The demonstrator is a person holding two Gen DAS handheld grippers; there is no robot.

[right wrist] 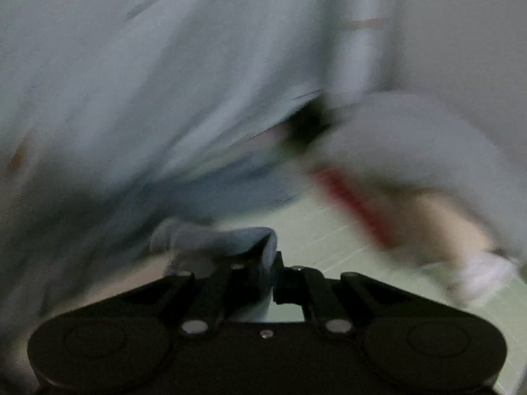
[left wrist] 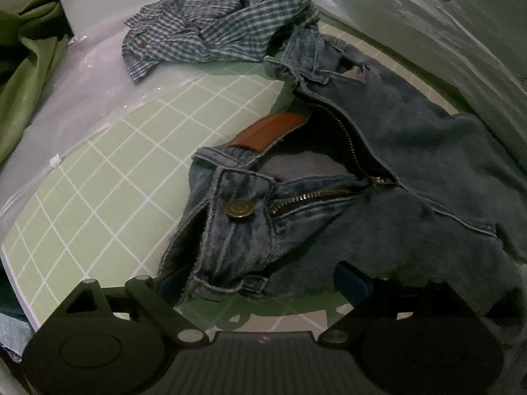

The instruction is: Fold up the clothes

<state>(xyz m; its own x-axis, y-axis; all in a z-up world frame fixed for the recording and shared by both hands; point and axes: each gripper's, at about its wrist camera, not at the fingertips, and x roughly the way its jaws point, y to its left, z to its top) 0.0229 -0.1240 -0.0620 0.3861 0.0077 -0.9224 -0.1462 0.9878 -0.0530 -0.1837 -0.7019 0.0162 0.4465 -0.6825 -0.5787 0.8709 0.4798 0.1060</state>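
Blue jeans lie on the green grid mat, fly unzipped, brass button and brown leather patch showing. My left gripper is open, its fingers either side of the waistband's near edge, just at the cloth. My right gripper is shut on a fold of light blue denim. The right wrist view is heavily blurred.
A crumpled blue checked shirt lies at the far side of the mat. Green fabric hangs at the left. A person's pale clothing and bare arm fill the blurred right wrist view.
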